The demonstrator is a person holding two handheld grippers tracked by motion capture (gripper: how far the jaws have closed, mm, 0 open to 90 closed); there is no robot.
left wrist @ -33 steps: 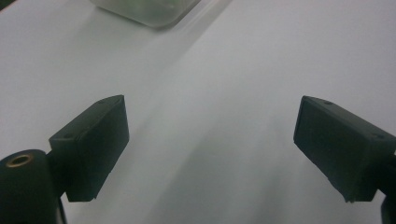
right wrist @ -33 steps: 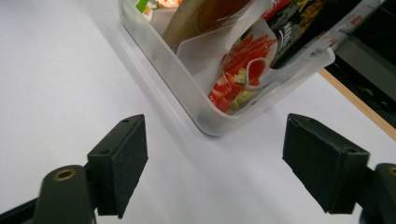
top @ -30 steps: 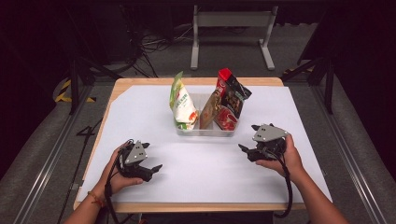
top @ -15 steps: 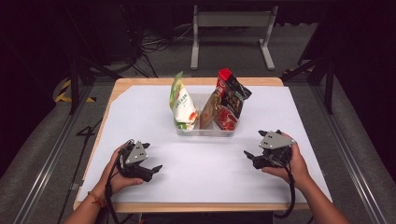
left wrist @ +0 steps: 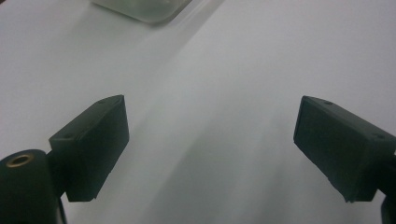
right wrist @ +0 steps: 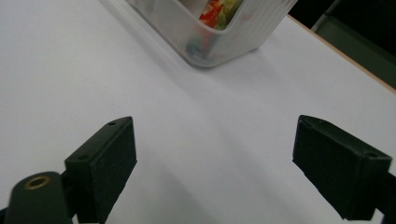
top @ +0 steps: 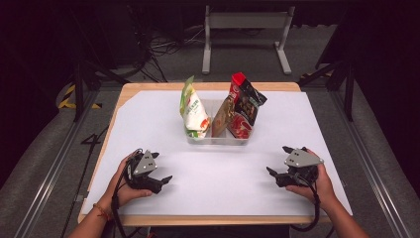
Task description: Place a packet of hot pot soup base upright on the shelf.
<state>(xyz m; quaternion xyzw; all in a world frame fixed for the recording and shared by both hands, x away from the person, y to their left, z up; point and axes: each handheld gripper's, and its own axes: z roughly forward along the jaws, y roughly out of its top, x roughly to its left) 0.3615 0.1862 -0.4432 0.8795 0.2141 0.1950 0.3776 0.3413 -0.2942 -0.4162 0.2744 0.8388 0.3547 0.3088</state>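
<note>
High view: clear bin (top: 218, 141) (snack bags (top: 194, 111) upright inside).

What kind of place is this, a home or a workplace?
Probably a lab or recording studio rather than a home. The table is covered with a plain white sheet, cables lie on the dark floor behind it, and a bare metal stand sits beyond.

Clear bin (top: 218, 140) sits ahead, between left gripper (top: 159, 168) and right gripper (top: 280, 161); two snack bags (top: 194, 113) stand inside it.
</note>
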